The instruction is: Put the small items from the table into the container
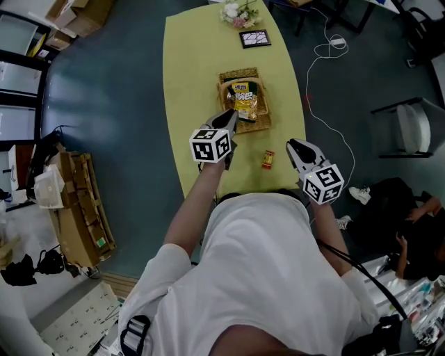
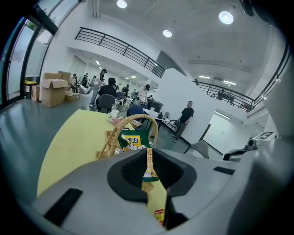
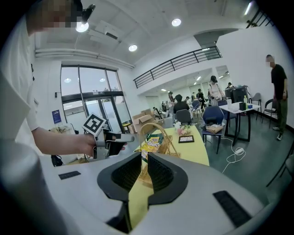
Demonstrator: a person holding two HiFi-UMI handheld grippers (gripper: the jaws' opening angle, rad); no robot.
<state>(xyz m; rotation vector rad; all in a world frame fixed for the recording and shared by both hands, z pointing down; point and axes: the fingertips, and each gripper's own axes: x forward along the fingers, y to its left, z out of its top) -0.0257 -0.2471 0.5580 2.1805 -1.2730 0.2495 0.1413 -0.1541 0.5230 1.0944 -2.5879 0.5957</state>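
Small red-and-yellow item (image 1: 268, 159) flat on the yellow table (image 1: 195, 69), not in the container, just off the wicker basket (image 1: 240, 73) at the corner nearest the person's right hand. Inside the basket, one green-and-yellow snack packet (image 1: 245, 99) lying face up under the arched handle. Over the basket's other near corner, on the person's left, the left gripper (image 1: 231, 119), tips at the rim; contact with the rim not clear from above. Seen from the left gripper view, jaws nearly together with only a thin slit between them, nothing gripped, a sliver of packet and wicker showing through the slit. Beyond the small item from the basket, near the table's edge, the right gripper (image 1: 292, 144), well apart from the basket and not touching the item. Seen from the right gripper view, jaws narrow with a slim gap, empty, bare tabletop and a strip of the basket showing through. On the far side of the basket from the person, a small dark framed picture (image 1: 254, 38), and past that a bunch of pale flowers (image 1: 240, 12) at the table's far end. Off to the basket's right, on the dark floor, a white cable (image 1: 327, 52) in loose loops.
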